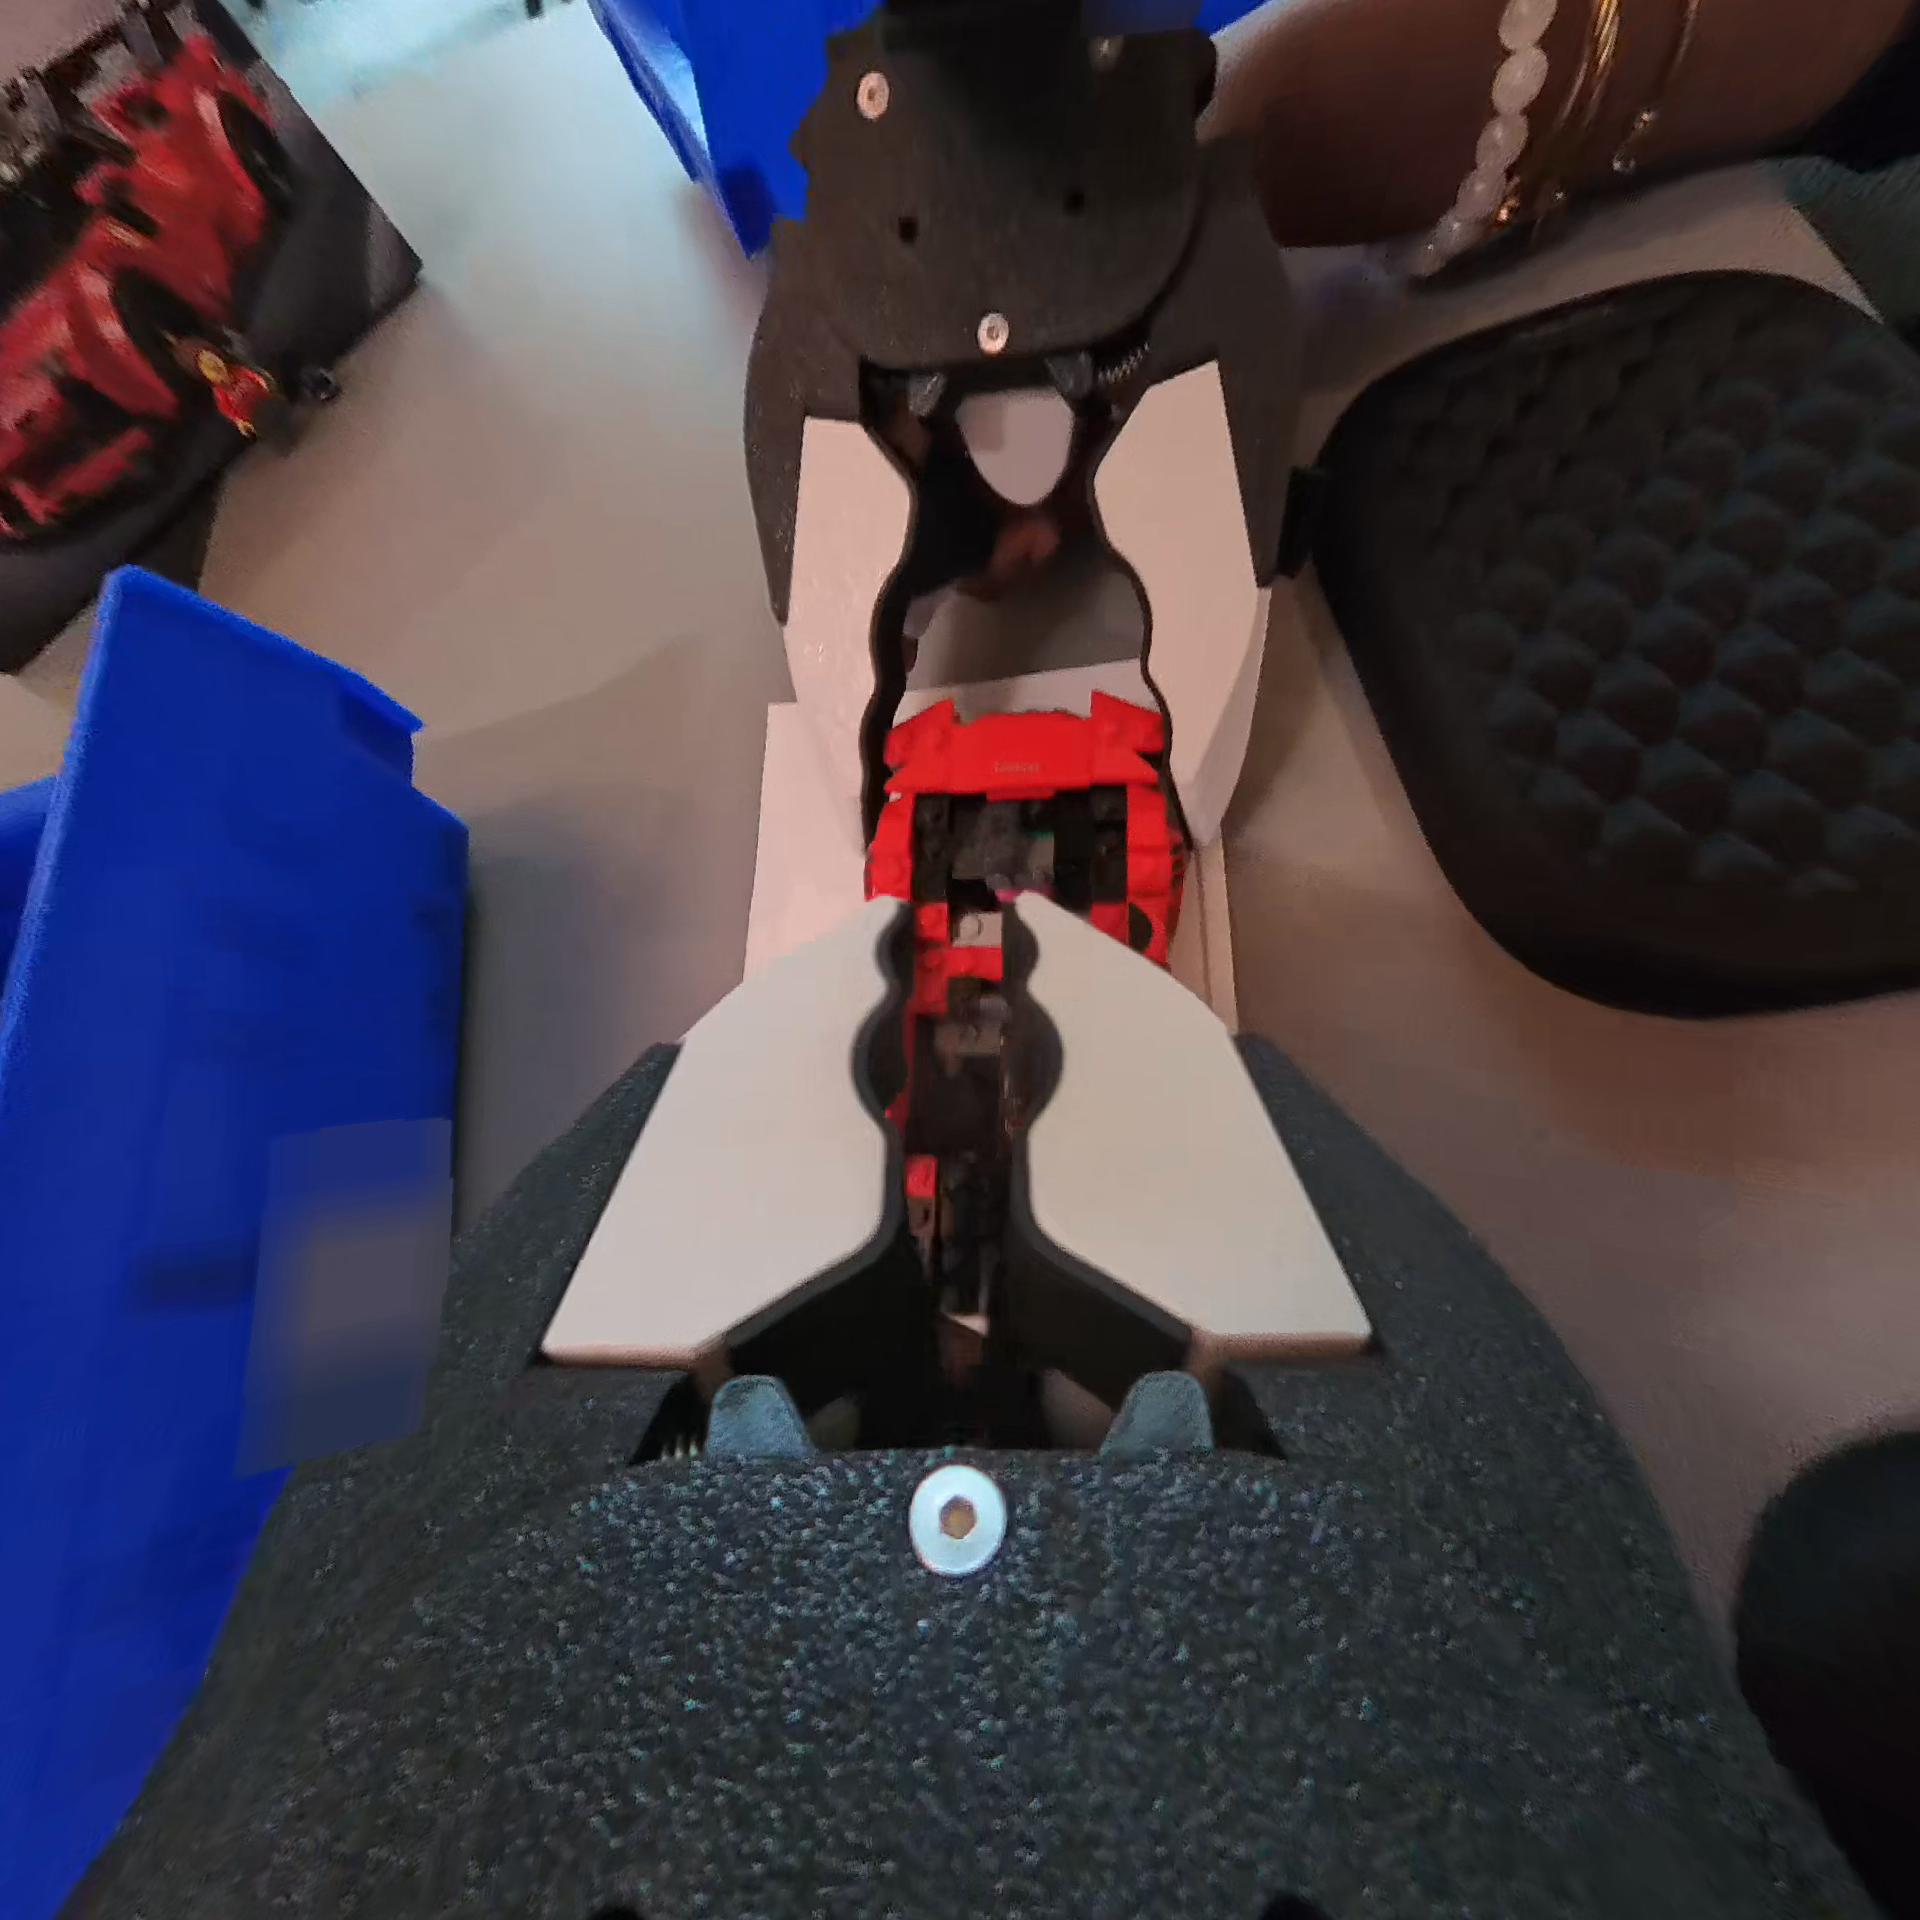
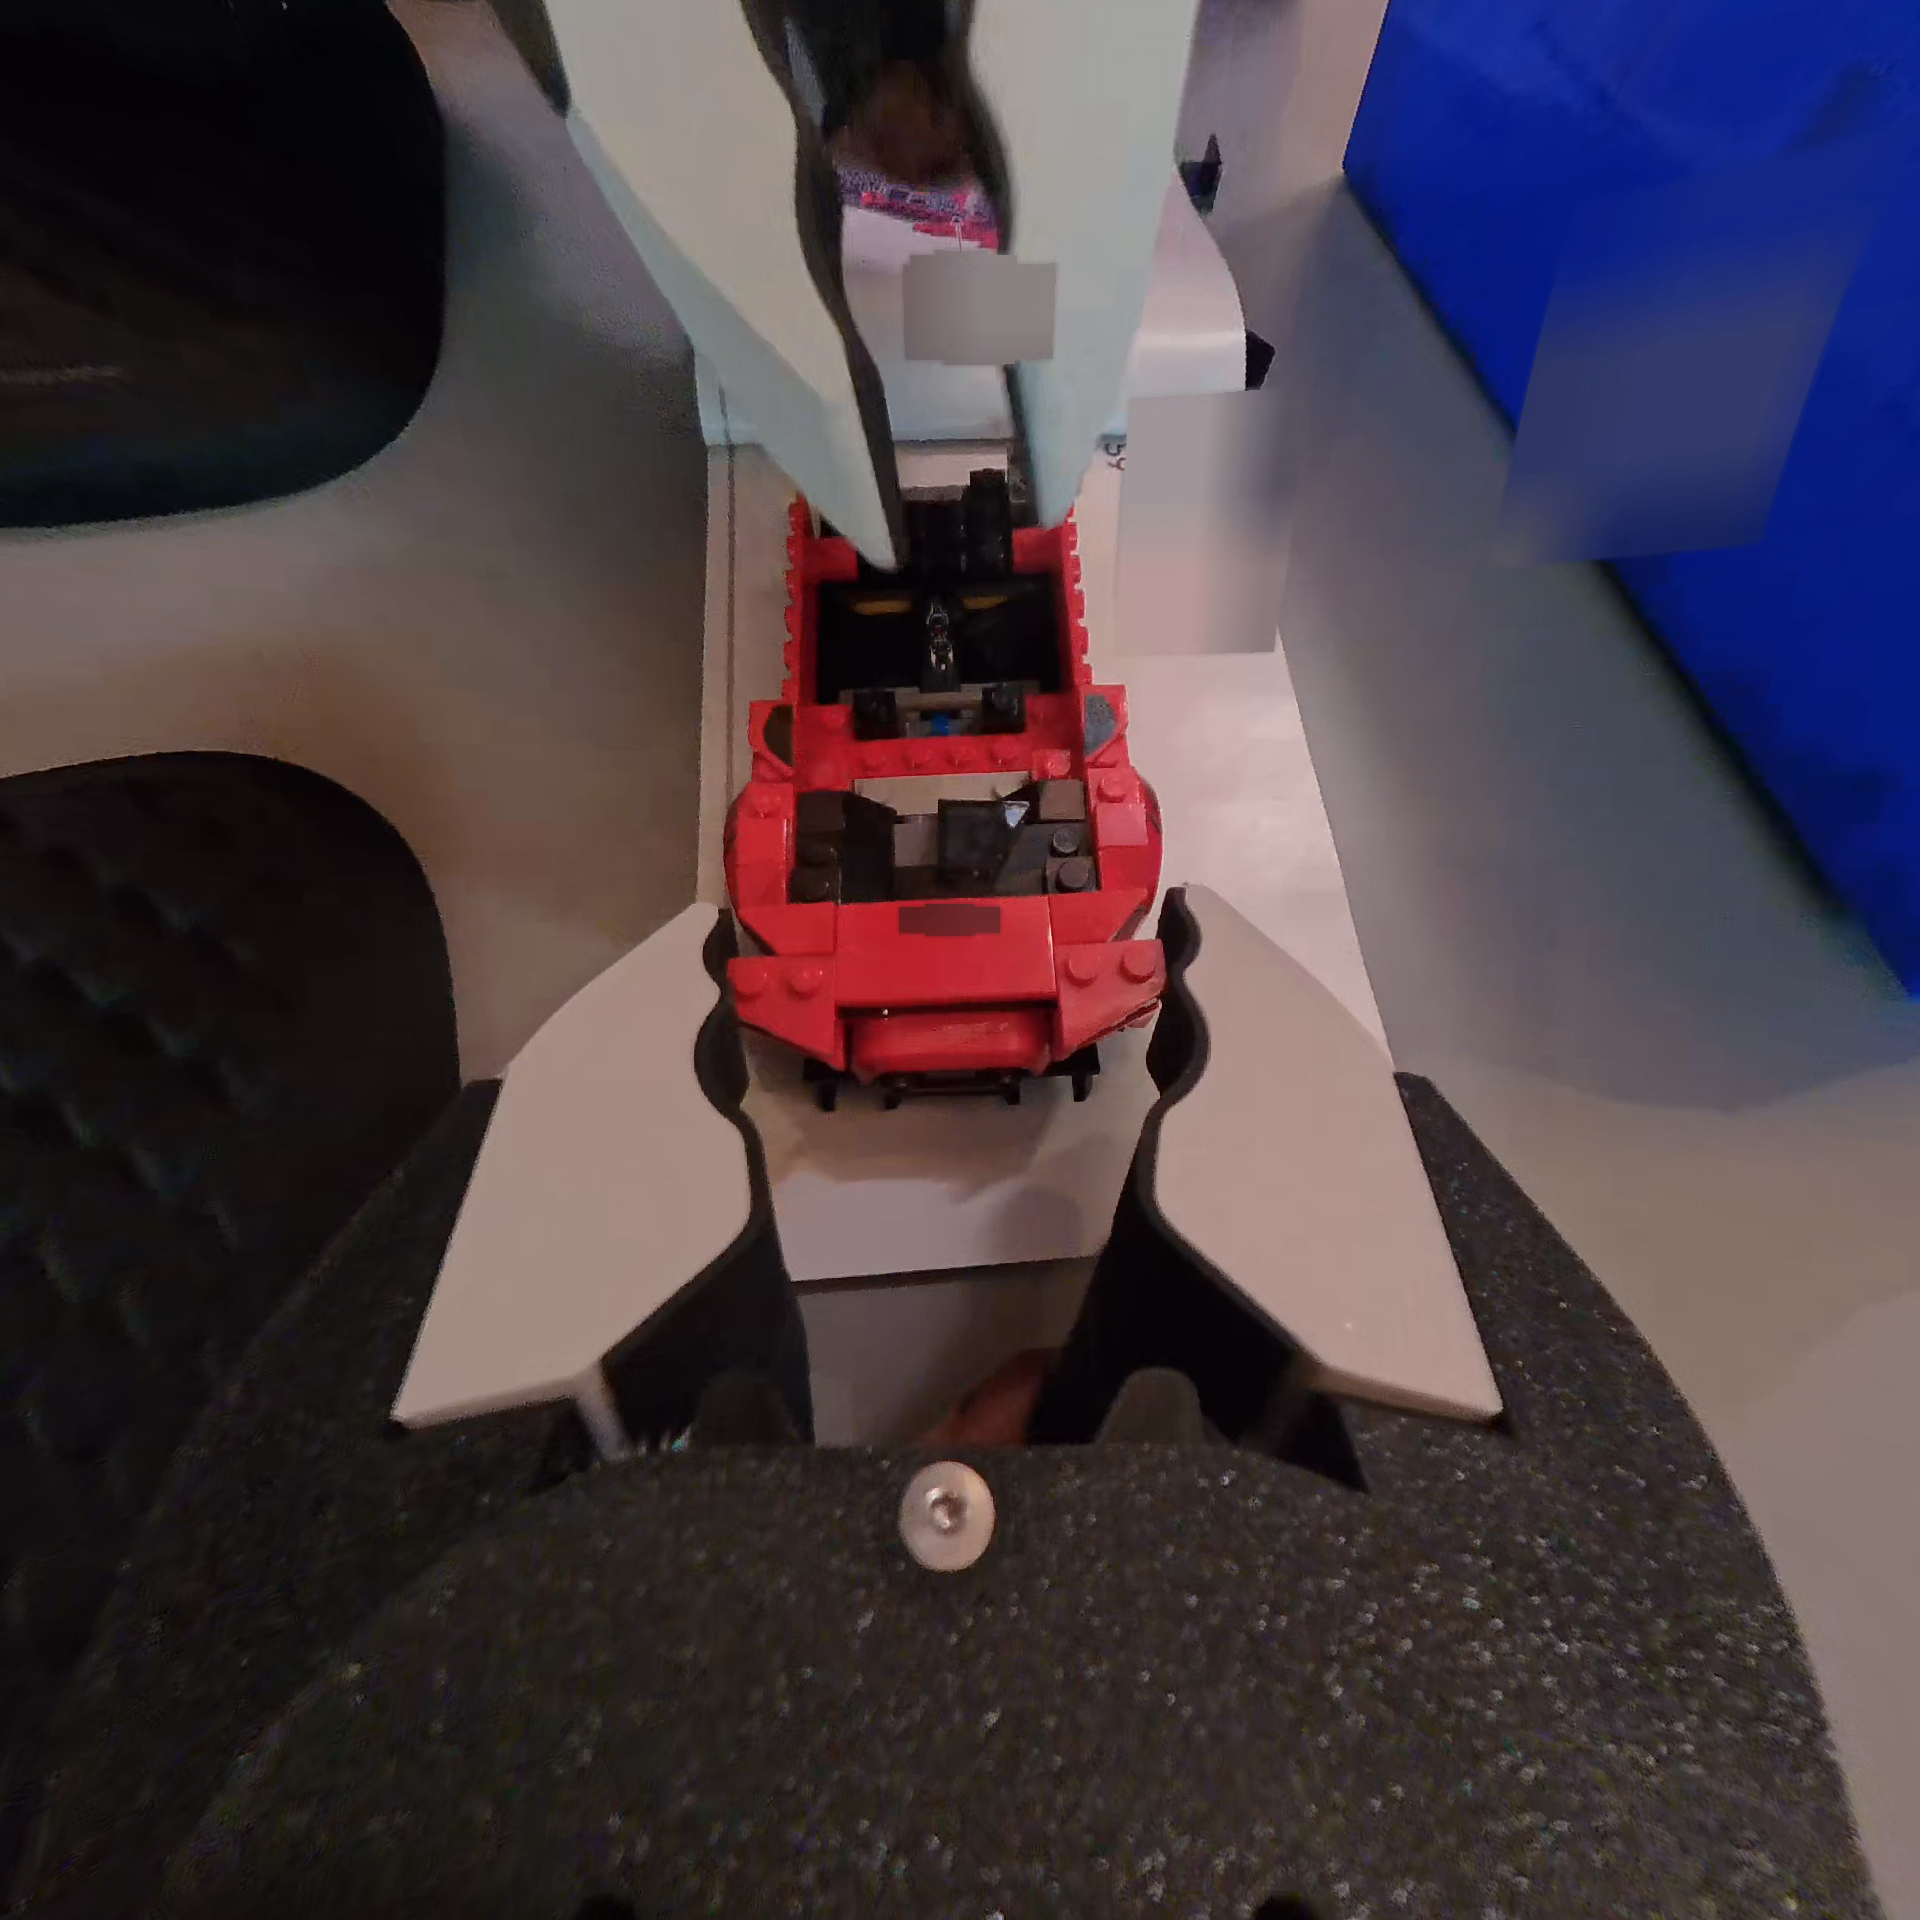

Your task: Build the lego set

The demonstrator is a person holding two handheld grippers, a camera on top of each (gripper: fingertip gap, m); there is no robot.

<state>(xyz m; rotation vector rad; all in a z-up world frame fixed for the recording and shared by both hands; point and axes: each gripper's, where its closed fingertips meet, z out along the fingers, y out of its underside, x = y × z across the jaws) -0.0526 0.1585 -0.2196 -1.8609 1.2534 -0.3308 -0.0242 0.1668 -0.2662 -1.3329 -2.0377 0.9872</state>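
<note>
Two blue plastic storage bins stand on the pale grey worktop (image 1: 582, 499): one bin (image 1: 208, 1039) at the left edge of the left wrist view, the other (image 1: 717, 94) at its top, behind the right tool. Their contents cannot be seen from either camera. A blue bin (image 2: 1662, 312) also fills the upper right of the right wrist view.

The partly built red and black lego car (image 2: 935, 831) rests on a white sheet or low white box (image 2: 1226, 790) lying on the worktop, between the two tools, which face each other along its length.

The left tool (image 1: 956, 925) has its white-faced fingers drawn narrow around the car's (image 1: 1018, 821) dark central section; in the right wrist view the same left tool (image 2: 956, 520) reaches down into the far end of the model, its tips touching the black bricks there.

The right tool (image 2: 945, 935) stands wider, one finger on each side of the car's near red end, just beside or touching its flanks; whether it presses on them cannot be told. In the left wrist view this right tool (image 1: 1018, 707) brackets the far red end.

A black quilted cushion (image 1: 1621, 644) lies beside the sheet, and a printed box picturing a red car (image 1: 135, 301) lies at the upper left. A wrist wearing bracelets (image 1: 1538, 135) shows behind the right tool.
</note>
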